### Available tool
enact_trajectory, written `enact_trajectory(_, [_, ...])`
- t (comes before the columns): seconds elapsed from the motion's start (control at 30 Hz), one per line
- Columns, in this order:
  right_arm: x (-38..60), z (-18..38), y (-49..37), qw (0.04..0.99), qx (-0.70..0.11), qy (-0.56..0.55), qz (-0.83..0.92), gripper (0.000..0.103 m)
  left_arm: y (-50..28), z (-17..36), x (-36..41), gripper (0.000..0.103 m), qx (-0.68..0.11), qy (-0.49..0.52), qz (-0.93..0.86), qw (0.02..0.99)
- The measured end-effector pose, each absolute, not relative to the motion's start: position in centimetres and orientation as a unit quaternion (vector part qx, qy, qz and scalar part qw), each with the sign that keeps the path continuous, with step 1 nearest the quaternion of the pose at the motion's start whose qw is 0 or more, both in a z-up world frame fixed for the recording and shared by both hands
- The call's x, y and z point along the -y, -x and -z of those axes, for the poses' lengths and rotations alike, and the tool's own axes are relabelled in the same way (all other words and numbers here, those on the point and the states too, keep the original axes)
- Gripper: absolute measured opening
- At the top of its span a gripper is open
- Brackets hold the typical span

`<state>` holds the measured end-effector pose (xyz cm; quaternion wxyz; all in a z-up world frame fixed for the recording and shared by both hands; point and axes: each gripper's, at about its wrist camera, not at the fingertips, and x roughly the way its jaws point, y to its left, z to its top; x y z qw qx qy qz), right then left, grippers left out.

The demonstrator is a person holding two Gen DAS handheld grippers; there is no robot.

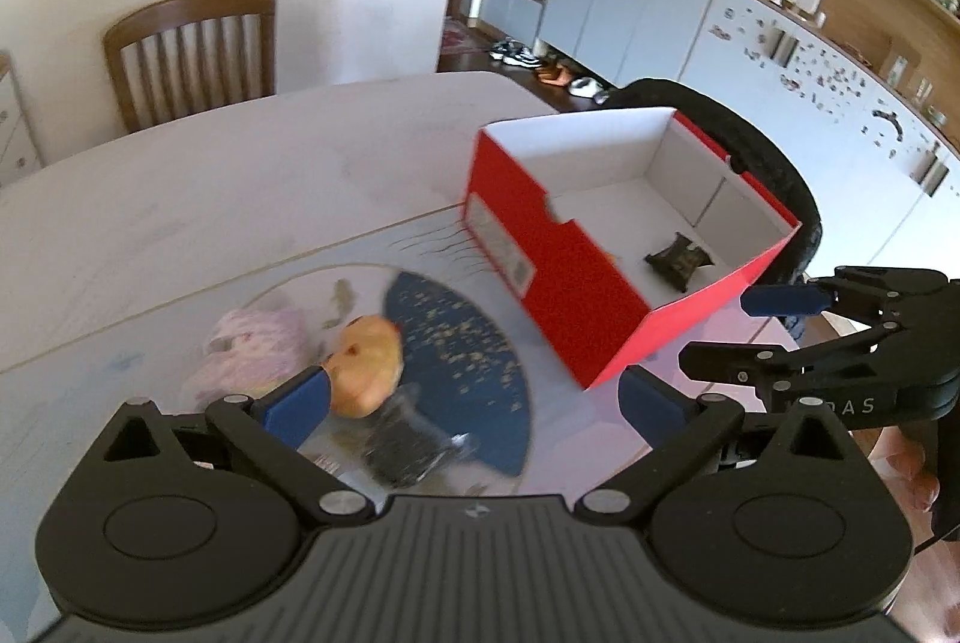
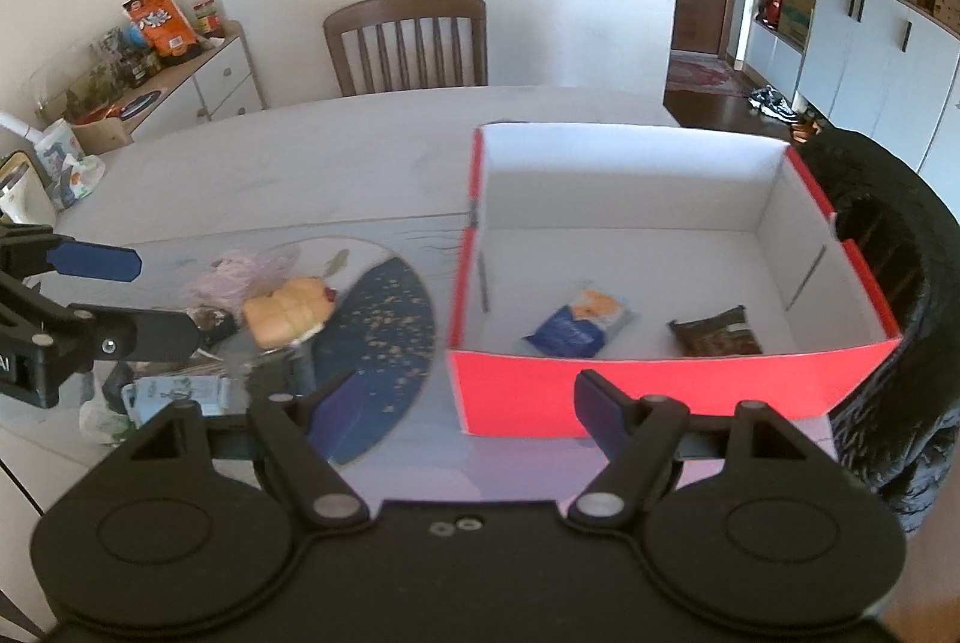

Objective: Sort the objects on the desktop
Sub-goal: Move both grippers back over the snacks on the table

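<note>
A red shoebox with a white inside stands on the right of the table, also seen as the red box. A blue snack packet and a brown packet lie in it; the left wrist view shows only the brown packet. Left of the box a bread roll, a pink bag and a dark packet lie in a blurred pile. My left gripper hangs wide open over the pile, holding nothing. My right gripper is open and empty before the box's near wall.
A mat with a blue fan print lies under the pile. A light blue packet sits at the near left. A wooden chair stands behind the table, a black jacket drapes right of the box, and a sideboard holds snacks.
</note>
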<state>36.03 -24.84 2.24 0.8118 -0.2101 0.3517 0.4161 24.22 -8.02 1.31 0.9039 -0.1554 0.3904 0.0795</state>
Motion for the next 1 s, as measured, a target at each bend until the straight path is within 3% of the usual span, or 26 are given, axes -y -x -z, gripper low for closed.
enact_trajectory(1.0, [16.2, 2.7, -31.0, 0.785, -0.369, 0.238, -0.438, 0.077, -15.5, 4.9, -1.1, 0.103, -0.425, 0.191, -0.210, 0.860])
